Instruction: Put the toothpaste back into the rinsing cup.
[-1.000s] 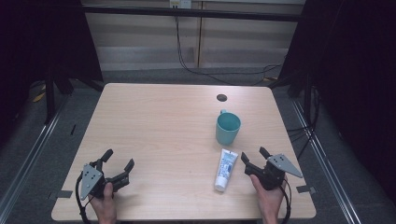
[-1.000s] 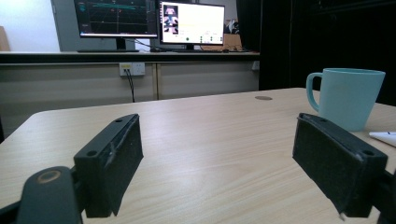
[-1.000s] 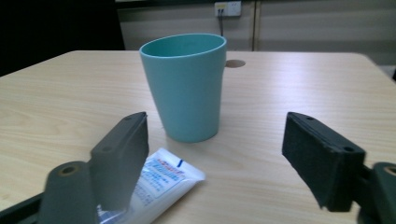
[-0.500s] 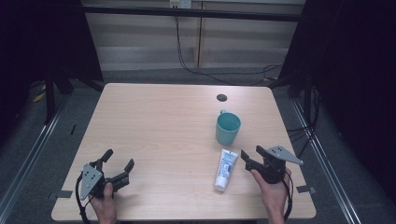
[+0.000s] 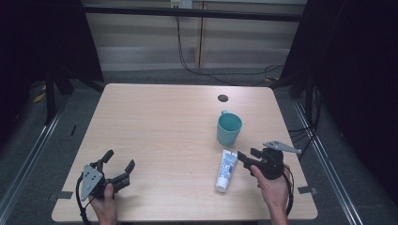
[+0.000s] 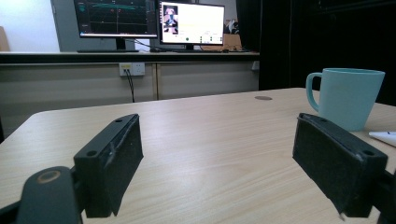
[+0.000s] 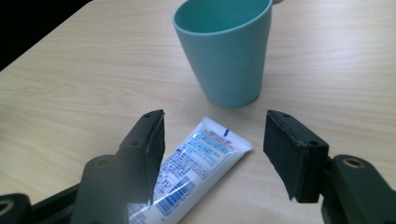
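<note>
We had the right gripper [image 5: 248, 158] unclenched, jaws just narrowing over the toothpaste tube [image 5: 225, 169] lying flat near the table's [image 5: 155, 117] front-right corner by the mug [image 5: 229, 129] — best gripped mid-body; left gripper [image 5: 118, 165] idle, wide open.

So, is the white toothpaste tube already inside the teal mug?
No, the white toothpaste tube lies flat on the table beside the teal mug.

Soft light from above falls evenly on the table [image 5: 159, 126], whose surroundings from nine to three o'clock stay very dark, while the monitors [image 6: 154, 21] glow overexposed at twelve o'clock and the near jaws look a little blurred.
</note>
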`<action>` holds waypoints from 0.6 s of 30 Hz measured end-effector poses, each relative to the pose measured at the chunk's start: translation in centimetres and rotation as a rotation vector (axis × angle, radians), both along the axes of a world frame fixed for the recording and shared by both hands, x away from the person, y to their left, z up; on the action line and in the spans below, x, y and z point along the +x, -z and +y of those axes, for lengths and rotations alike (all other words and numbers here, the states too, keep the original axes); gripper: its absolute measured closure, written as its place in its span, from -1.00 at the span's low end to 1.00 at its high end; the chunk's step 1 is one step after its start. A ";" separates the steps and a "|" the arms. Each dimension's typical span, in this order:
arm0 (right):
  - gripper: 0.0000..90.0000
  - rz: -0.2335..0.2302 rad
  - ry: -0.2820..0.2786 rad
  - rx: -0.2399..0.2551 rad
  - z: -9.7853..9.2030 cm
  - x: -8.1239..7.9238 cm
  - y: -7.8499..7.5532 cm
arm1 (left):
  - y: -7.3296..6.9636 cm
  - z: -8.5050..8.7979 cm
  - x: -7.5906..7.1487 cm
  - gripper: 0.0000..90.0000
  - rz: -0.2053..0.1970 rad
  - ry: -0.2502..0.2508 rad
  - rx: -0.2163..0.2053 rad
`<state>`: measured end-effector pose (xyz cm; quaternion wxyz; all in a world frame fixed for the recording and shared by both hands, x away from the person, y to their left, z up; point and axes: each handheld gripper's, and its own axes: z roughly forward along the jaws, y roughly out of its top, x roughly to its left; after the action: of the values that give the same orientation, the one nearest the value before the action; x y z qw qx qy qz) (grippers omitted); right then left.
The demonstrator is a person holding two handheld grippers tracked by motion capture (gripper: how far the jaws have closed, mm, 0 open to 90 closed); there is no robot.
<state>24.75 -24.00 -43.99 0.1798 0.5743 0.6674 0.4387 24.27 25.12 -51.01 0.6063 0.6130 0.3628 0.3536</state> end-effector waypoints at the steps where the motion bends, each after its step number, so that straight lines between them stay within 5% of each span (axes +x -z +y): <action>1: -0.13 0.018 -0.005 0.004 0.1 0.1 0.0 | 0.0 0.0 0.0 -0.65 0.000 0.001 -0.004; 7: -0.13 0.137 -0.037 0.023 0.9 1.1 -0.2 | 0.0 0.0 0.0 -0.65 0.000 0.000 0.000; 10: -0.17 0.263 -0.052 0.016 1.1 2.0 -0.2 | 0.0 0.0 0.0 -0.65 0.000 0.002 -0.004; 14: -0.23 0.362 -0.041 0.016 1.4 2.9 0.0 | 0.0 0.0 0.0 -0.65 0.000 0.001 0.000; 18: -0.31 0.419 -0.017 -0.008 1.6 3.6 0.3 | 0.0 0.0 0.0 -0.65 0.000 0.001 0.000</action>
<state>28.38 -22.44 -44.25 0.0356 0.6466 0.6968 0.3085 24.26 25.12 -51.01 0.6064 0.6131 0.3626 0.3533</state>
